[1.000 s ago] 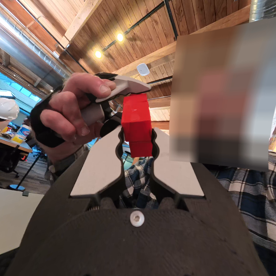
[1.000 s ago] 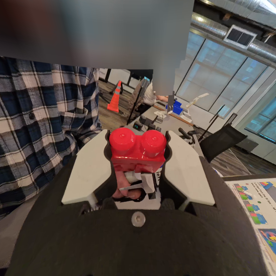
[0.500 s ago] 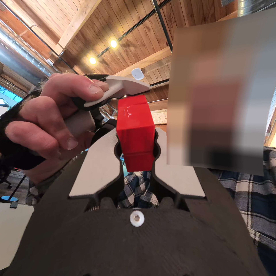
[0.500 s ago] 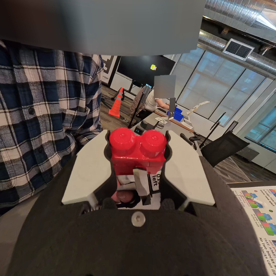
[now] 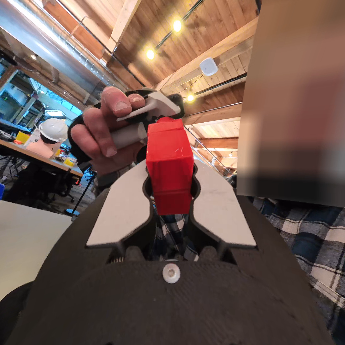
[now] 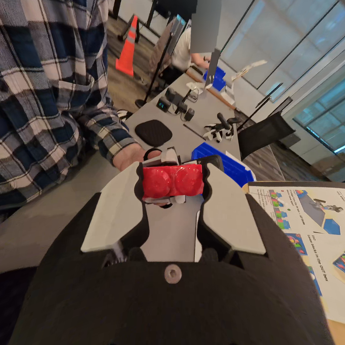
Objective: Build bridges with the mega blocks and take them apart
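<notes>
The setting is an open workshop with a wooden plank ceiling, large glass walls and a grey table. An orange traffic cone stands on the floor beyond the table. On the table lie a black pad, a blue bin and, at the right edge, an illustrated instruction sheet.

The red block is held in the air above the table, in front of the person's plaid shirt, gripped by both tools at once.

Left gripper: the fingers are closed on the narrow sides of the red block, pads pressed against it. The block extends forward beyond the fingertips.

Right gripper: the fingers are closed on the two ends of the same red block, with both studs facing the camera. In the left wrist view, the person's right hand grips this tool's handle just beyond the block.
</notes>
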A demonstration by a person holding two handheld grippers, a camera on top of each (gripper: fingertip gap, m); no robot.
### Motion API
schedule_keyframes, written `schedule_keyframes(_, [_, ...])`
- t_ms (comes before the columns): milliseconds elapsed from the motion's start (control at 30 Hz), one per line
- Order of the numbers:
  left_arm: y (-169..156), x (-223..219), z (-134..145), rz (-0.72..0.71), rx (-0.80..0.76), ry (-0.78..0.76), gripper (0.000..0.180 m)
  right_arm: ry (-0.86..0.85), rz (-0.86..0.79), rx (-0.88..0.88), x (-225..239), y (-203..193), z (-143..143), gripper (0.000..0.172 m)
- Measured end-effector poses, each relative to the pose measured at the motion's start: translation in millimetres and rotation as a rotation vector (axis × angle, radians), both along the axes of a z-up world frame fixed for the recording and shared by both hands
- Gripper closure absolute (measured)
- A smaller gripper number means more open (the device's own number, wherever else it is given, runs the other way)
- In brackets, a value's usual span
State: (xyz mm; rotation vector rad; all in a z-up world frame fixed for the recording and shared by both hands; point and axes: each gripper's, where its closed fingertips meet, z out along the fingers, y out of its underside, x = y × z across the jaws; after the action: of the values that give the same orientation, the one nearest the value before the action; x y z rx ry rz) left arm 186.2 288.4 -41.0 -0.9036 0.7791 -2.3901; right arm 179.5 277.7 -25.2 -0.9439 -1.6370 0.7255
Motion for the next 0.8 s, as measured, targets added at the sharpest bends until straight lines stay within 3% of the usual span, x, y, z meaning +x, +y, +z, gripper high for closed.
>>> schedule_keyframes(267, [-5.0,1.0,-6.8,-0.053,-0.031,0.043,0.143,-0.116,0.02,0.041,2.2,-6.0,-9.7,0.118])
schedule_keyframes(400, [0.4,0.3,-4.0,-0.038,-0.058,0.031,0.143,-0.125,0.062,0.024,-6.7,-14.7,-17.3,0.172])
schedule_keyframes(533, [10.0,0.6,-0.7,0.032,-0.05,0.016,0.143,-0.157,-0.005,0.031,-10.3,-6.2,-16.0,0.156])
schedule_keyframes(633, [13.7,3.1,-5.5,0.135,0.048,0.059,0.143,-0.16,-0.048,-0.048,-8.8,-7.1,-18.4,0.145])
schedule_keyframes(733, [24.3,-1.6,-10.5,0.208,0.075,0.09,0.143,-0.028,-0.092,-0.142,-1.7,-11.0,-3.6,0.112])
schedule_keyframes(800, [29.9,-6.4,-12.9,0.22,0.065,0.09,0.143,0.008,-0.179,-0.087,6.7,-6.3,2.7,0.117])
